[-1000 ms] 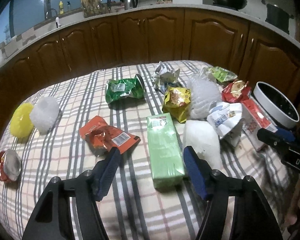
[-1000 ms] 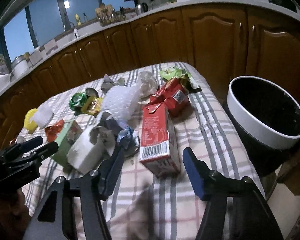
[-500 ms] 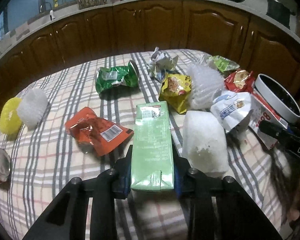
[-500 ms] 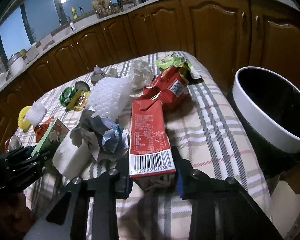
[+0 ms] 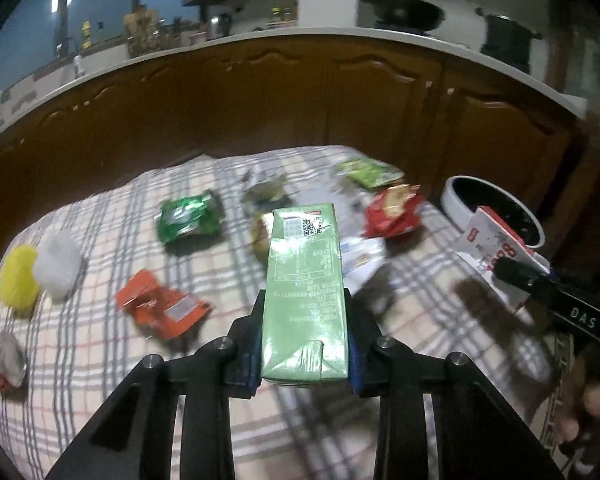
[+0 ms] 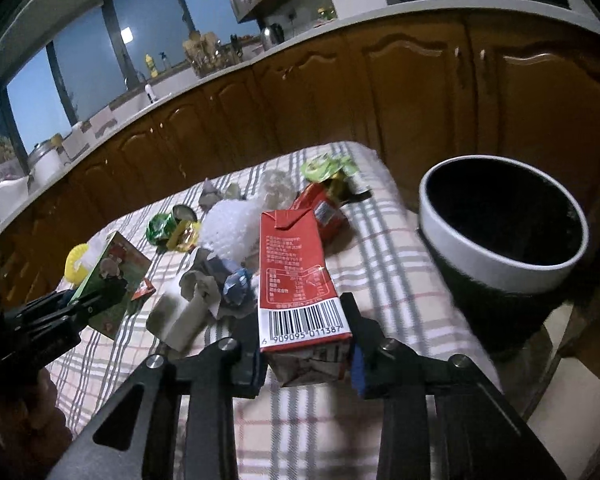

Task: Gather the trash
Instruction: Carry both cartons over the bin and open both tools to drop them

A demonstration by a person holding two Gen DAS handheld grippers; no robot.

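Note:
My left gripper (image 5: 303, 340) is shut on a light green drink carton (image 5: 304, 280), which hangs lifted above the checked tablecloth (image 5: 100, 344). My right gripper (image 6: 305, 344) is shut on a red carton (image 6: 296, 276) with a barcode at its near end, also raised off the cloth. A white-rimmed black bin (image 6: 500, 240) stands just past the table's right edge. In the left wrist view the right gripper (image 5: 540, 280) shows at the right with the red carton (image 5: 496, 248) near the bin (image 5: 492, 204). The right wrist view has the left gripper (image 6: 80, 300) at the left, holding the green carton (image 6: 116, 276).
Loose trash lies on the table: a green can (image 5: 188, 216), an orange wrapper (image 5: 160, 308), a red packet (image 5: 392, 212), yellow and white foam nets (image 5: 40, 272), crumpled paper (image 6: 212, 284) and a white foam piece (image 6: 176, 316). Brown cabinets (image 6: 380, 80) run behind the table.
Both grippers went from open around the cartons to shut on them. Both cartons have since come up off the cloth, and the red carton has moved nearer the bin.

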